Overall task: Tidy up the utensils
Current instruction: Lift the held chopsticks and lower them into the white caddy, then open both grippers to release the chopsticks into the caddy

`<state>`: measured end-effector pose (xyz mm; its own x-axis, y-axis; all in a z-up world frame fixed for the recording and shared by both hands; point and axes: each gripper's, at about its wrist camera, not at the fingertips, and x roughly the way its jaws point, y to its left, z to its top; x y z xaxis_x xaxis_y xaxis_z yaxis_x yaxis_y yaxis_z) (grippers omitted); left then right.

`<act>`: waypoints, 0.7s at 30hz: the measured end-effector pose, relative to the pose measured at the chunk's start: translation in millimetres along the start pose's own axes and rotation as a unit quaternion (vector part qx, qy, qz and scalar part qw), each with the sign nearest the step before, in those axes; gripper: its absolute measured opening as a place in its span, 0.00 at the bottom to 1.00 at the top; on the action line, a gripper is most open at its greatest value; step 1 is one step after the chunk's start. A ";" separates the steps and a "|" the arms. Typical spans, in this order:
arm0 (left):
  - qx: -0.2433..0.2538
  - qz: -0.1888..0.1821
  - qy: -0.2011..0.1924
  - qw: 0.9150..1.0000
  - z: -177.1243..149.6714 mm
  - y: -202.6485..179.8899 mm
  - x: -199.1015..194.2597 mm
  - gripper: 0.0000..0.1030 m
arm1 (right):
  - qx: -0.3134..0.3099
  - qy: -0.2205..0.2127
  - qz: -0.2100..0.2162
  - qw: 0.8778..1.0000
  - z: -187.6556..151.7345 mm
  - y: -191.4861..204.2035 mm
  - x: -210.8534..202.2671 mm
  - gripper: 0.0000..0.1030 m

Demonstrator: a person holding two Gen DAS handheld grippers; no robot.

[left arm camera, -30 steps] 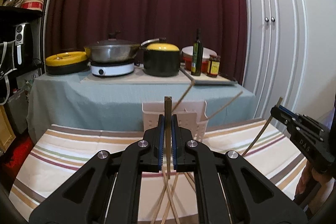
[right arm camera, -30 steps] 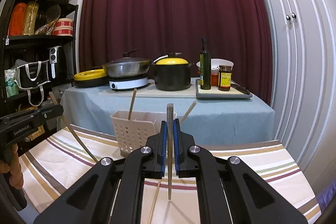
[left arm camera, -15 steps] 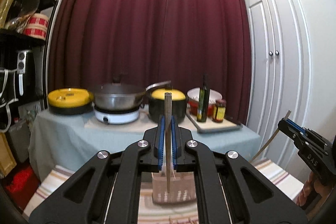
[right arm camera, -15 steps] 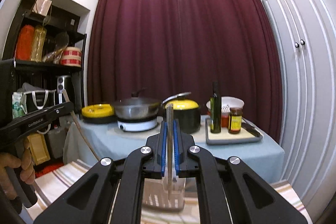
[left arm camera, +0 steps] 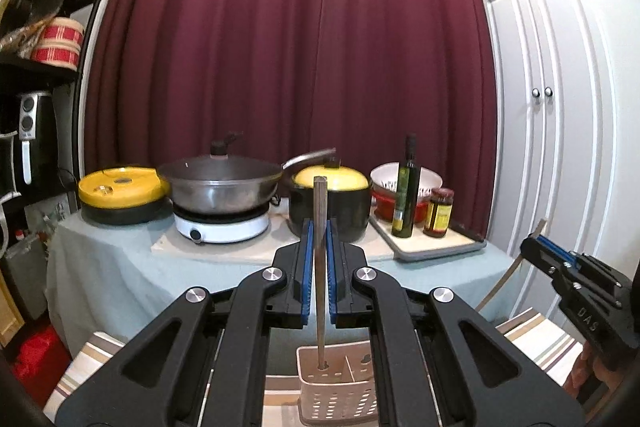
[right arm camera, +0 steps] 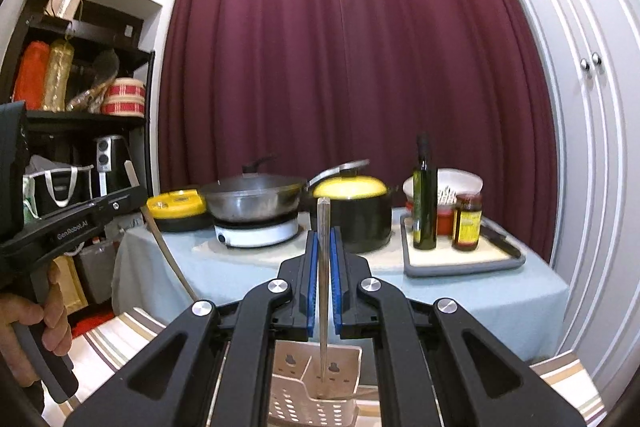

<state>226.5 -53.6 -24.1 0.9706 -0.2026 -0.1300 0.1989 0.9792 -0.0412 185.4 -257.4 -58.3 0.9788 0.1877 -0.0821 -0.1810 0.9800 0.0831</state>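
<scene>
Each hand-held gripper, left (left arm camera: 318,267) and right (right arm camera: 323,267), clamped on an upright chopstick (left arm camera: 319,267) (right arm camera: 322,275), caddy (left arm camera: 340,387) (right arm camera: 312,391) directly below at lower centre of frame.

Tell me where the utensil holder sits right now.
The perforated utensil holder sits low and central in both wrist views, on the striped cloth just under each gripper's chopstick, before the blue-draped table.
</scene>
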 end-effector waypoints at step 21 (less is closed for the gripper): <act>0.014 0.010 0.071 0.997 -70.2 4.2 35.2 0.18 | -0.010 0.057 -0.013 0.998 -44.1 7.2 25.5 0.32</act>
<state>252.0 -57.7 -98.3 0.9460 -0.1803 -0.2695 0.1843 0.9828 -0.0104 204.8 -242.7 -103.5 0.9659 0.1680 -0.1972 -0.1593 0.9854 0.0596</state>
